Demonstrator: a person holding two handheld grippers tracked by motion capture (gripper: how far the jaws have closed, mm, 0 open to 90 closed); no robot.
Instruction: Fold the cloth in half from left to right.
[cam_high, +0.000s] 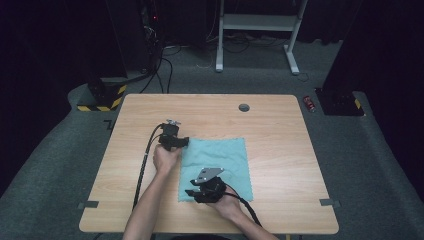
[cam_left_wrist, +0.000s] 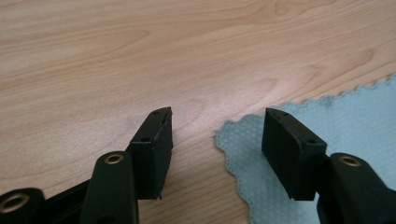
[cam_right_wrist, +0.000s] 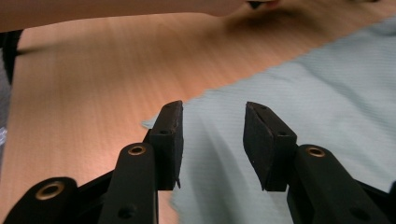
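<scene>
A light blue cloth (cam_high: 216, 167) lies flat on the wooden counter (cam_high: 280, 145), near the person's edge, and the work in hand looks like taking hold of two of its corners, probably to fold it.

To do this well, each tool should come down low and nearly level with the counter, so that one pad slides under the scalloped edge while the other lands on top. The pinch should sit a little way in from the corner (a grip on the very fringe would likely slip). Both tools should close before either lifts, or the cloth will drag and wrinkle.

The left tool (cam_left_wrist: 217, 133) is at the cloth's far left corner, as the high view shows it. Its jaws stand spread with that corner (cam_left_wrist: 233, 140) lying between them on the counter; neither pad presses on it.

The right tool (cam_right_wrist: 212, 140) hangs over the cloth's near left corner. Its jaws are also apart, a fair gap between the pads, with cloth beneath and nothing pinched. Neither tool holds anything yet.
</scene>
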